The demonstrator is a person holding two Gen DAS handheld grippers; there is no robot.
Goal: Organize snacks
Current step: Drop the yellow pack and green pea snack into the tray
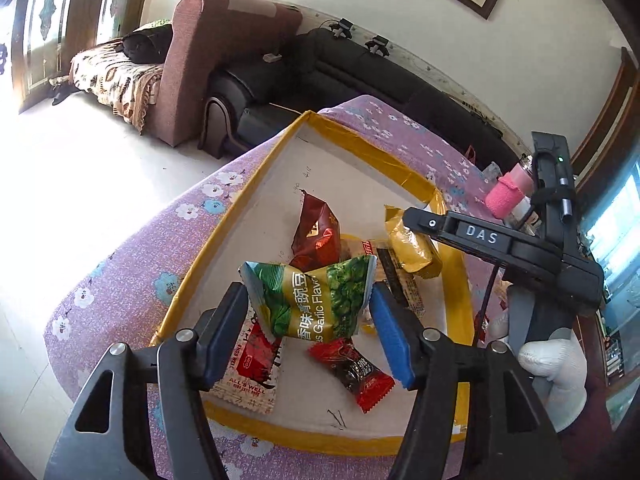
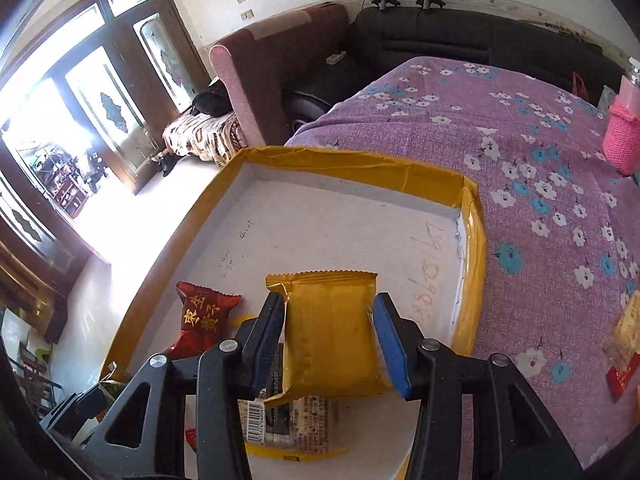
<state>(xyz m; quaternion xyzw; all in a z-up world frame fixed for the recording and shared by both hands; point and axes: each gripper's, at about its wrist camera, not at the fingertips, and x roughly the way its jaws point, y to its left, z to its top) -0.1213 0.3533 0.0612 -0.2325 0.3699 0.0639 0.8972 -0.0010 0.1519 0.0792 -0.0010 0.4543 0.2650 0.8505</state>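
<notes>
Now my left gripper (image 1: pixel 308 312) holds the green pea packet (image 1: pixel 310 300) crosswise above the tray (image 1: pixel 224 216); my right gripper (image 2: pixel 330 344) clamps the gold packet (image 2: pixel 332 332).

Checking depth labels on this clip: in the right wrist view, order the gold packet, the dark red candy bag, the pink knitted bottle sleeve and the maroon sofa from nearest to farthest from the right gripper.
1. Gold packet: between the right gripper pads.
2. Dark red candy bag: in the tray, just left.
3. Pink knitted bottle sleeve: far right on the tablecloth.
4. Maroon sofa: beyond the table, upper middle.
</notes>
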